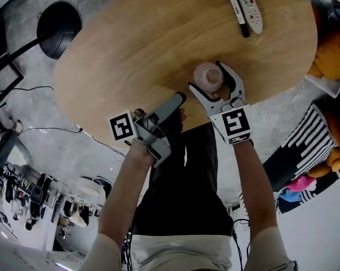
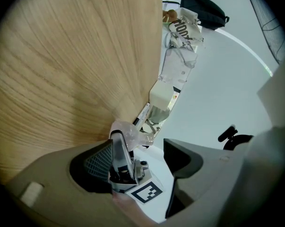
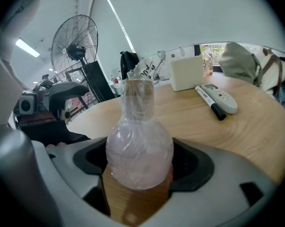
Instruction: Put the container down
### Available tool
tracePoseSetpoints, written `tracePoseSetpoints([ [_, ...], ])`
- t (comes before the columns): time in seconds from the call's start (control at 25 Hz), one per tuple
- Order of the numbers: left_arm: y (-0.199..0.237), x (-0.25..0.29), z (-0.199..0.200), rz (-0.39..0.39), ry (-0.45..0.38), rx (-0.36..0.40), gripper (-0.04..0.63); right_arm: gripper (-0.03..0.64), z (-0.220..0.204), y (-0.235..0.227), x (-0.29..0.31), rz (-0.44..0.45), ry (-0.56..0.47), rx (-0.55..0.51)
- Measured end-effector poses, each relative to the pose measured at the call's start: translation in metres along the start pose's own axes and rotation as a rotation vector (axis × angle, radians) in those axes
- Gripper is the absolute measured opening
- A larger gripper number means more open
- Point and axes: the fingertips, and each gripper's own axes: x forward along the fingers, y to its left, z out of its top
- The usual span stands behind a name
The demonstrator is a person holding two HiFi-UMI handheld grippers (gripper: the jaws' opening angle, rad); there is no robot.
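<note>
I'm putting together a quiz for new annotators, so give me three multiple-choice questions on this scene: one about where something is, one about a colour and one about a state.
1. Where is the remote control?
A. On the floor
B. On the table beside the black marker
C. Between the left jaws

2. What colour is the container?
A. Pale pink
B. Dark green
C. Bright blue

3. How is the left hand-held gripper?
A. Closed on the marker
B. Closed on the container
C. Jaws apart, nothing between them

Answers:
1 B: the remote control lies next to the marker on the far part of the wooden table.
2 A: the film-wrapped container looks pale pink in the head view and the right gripper view.
3 C: the left hand-held gripper shows an empty gap between its jaws in its own view.
</note>
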Motion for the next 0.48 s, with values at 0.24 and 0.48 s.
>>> tracePoseSetpoints([
  [0.24,0.0,0.002,0.003,-0.014,-0.001,0.012,0.328,0.388,-0.006,0.002,0.003,-0.034,0.016,-0.073],
  [0.48,0.001,0.001,0.001,-0.017,-0.003,0.007,0.328,0.388,-0.011,0.004,0.001,-0.043,0.045,-0.127],
])
